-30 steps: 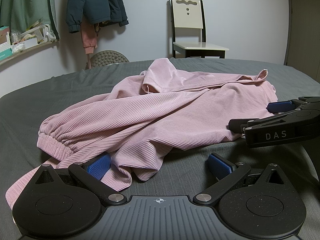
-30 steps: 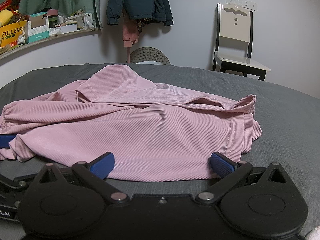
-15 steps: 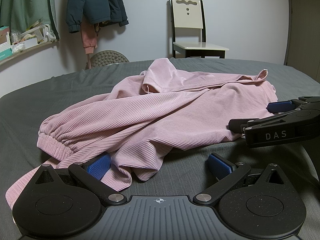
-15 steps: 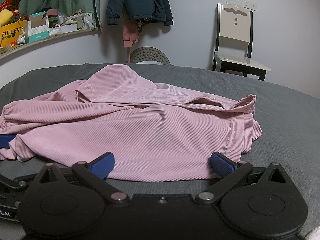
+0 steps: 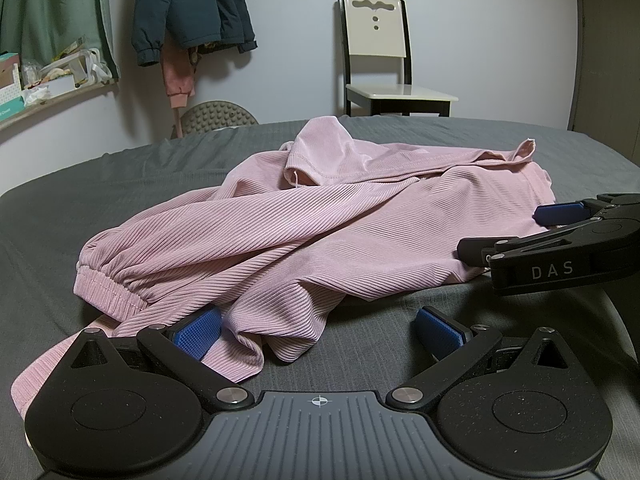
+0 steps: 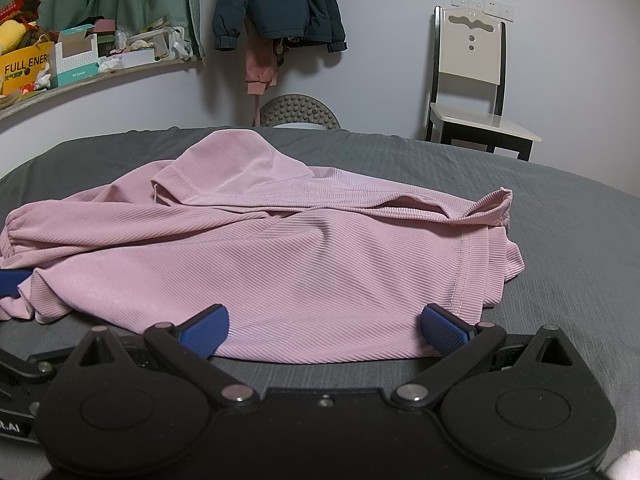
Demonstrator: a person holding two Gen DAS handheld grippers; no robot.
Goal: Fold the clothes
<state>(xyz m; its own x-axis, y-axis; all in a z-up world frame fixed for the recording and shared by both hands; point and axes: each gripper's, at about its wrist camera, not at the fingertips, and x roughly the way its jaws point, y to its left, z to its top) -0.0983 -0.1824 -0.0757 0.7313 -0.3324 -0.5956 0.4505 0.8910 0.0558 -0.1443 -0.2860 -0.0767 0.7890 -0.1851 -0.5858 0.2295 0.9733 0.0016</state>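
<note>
A pink ribbed hoodie (image 5: 304, 224) lies crumpled on the grey bed (image 5: 100, 184), hood toward the far side, a cuffed sleeve at the left. My left gripper (image 5: 318, 334) is open at the garment's near edge; its left blue pad (image 5: 198, 330) touches a fold of sleeve fabric. In the right wrist view the same hoodie (image 6: 280, 256) spreads ahead, and my right gripper (image 6: 324, 330) is open with the hem's near edge between its pads. The right gripper (image 5: 560, 232) also shows at the right of the left wrist view.
A cream chair (image 5: 380, 60) stands against the far wall. Dark jackets (image 5: 188, 4) hang on the wall above a round studded stool (image 5: 218, 114). A shelf (image 6: 80, 80) with boxes runs along the left. Bare grey sheet (image 6: 560, 220) lies right of the hoodie.
</note>
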